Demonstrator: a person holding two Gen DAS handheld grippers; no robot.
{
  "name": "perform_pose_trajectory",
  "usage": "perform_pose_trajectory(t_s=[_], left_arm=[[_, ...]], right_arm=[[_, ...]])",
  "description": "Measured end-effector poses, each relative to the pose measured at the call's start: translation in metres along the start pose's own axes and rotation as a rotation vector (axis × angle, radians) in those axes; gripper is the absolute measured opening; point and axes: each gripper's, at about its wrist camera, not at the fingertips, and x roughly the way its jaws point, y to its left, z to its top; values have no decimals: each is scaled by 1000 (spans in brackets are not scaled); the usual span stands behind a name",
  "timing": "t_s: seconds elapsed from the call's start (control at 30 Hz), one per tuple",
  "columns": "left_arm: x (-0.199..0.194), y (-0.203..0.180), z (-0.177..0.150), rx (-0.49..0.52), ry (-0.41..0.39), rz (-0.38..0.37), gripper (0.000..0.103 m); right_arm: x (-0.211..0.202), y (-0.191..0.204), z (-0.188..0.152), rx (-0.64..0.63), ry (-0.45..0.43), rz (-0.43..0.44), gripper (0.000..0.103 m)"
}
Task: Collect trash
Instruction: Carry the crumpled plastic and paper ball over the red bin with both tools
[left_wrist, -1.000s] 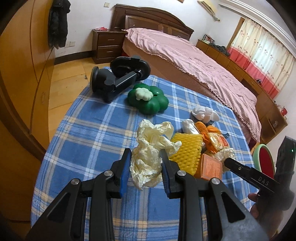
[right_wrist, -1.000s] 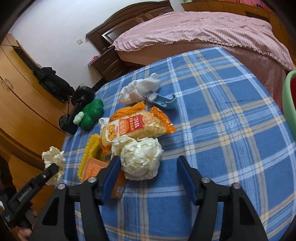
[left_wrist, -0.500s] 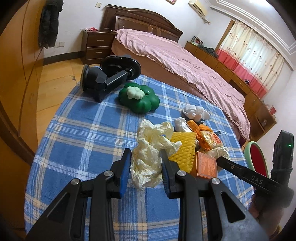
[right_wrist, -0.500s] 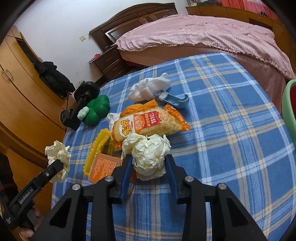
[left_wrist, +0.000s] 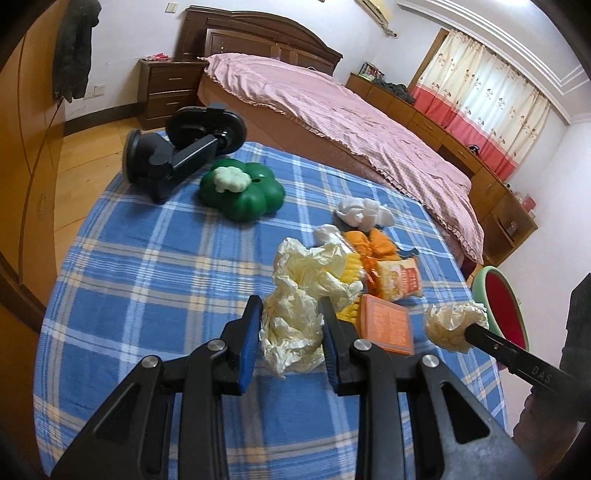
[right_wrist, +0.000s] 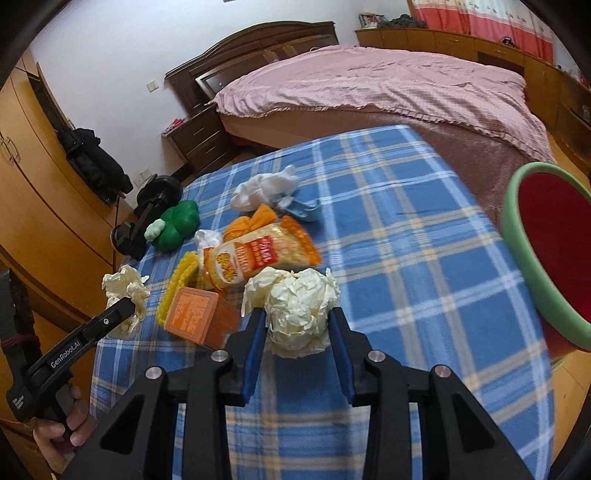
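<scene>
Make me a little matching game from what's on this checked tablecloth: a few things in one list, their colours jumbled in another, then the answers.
Things:
1. clover-shaped toy
2. small box
3. paper wad in the right tool
4. bin rim

Colours:
A. orange
B. pale yellow
C. light green
D. dark green

Pairs: 1-D, 2-A, 3-B, 4-C
</scene>
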Motion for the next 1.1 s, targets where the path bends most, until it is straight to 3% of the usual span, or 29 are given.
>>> perform_pose_trajectory(t_s=[0.5, 1.1], left_arm=[[-16, -55, 0, 56, -7, -43, 31], [-9, -132, 0, 131, 45, -122, 31]], right_arm=[[-49, -40, -3, 28, -122, -11, 37], [-101, -98, -3, 91, -249, -20, 37]])
